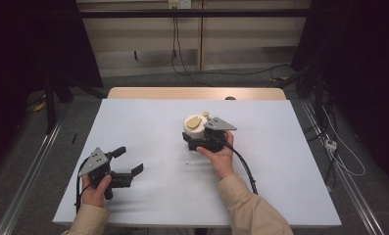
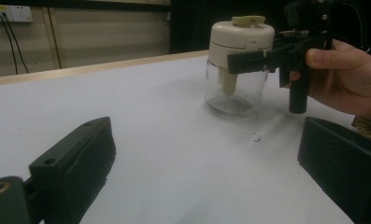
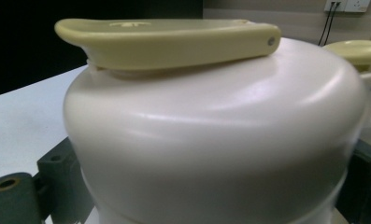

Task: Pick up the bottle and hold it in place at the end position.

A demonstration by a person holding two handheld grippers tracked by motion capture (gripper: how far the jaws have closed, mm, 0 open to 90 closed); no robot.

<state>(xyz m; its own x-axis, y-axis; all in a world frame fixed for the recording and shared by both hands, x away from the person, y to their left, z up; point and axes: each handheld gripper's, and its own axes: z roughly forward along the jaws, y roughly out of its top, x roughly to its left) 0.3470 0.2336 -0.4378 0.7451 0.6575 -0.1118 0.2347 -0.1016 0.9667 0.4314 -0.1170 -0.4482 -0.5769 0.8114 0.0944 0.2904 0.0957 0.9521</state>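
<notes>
- The place looks like a lab or test room set up for recording, not a home.
- A table [image 1: 148, 122] with a plain white top stands alone on a grey floor, a strip of its wooden edge showing at the far side.
- Black curtains [image 1: 30, 44] hang at both sides.
- Metal rails [image 1: 28, 169] run along the floor beside the table.
- Loose cables [image 1: 216, 73] trail across the floor from wall sockets [image 1: 179, 4] on a bare beige wall.

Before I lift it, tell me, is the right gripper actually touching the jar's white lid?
Touching. In the left gripper view, the right gripper has its black jaws pressed against both sides of the white lid of the glass jar, with no gap showing.
</notes>
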